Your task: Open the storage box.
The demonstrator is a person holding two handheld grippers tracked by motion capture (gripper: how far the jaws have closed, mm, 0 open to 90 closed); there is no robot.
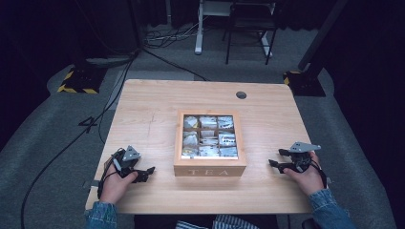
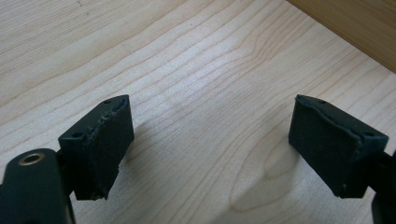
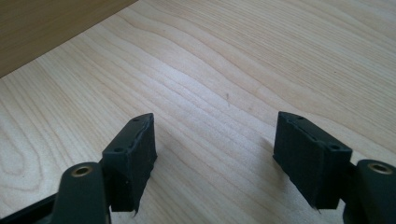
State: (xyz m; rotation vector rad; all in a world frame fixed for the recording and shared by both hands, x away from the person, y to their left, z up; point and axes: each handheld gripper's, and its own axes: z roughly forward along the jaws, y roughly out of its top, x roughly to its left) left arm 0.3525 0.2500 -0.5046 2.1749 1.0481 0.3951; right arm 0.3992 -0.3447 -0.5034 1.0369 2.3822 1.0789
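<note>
Light wood worktop (image 1: 143,102) with round grommet hole (image 1: 241,95) near far edge. Beyond: grey floor (image 1: 43,138), black cables (image 1: 71,140), dark chair (image 1: 250,26), yellow-black striped stand bases (image 1: 76,81).

The table (image 1: 143,114) is pale, matt, smooth-grained wood. At its centre the tea box (image 1: 210,169) is darker varnished wood, holding glossy wrapped sachets (image 1: 209,137). Gripper pads (image 2: 100,144) look matt black rubber, rough-edged.
</note>
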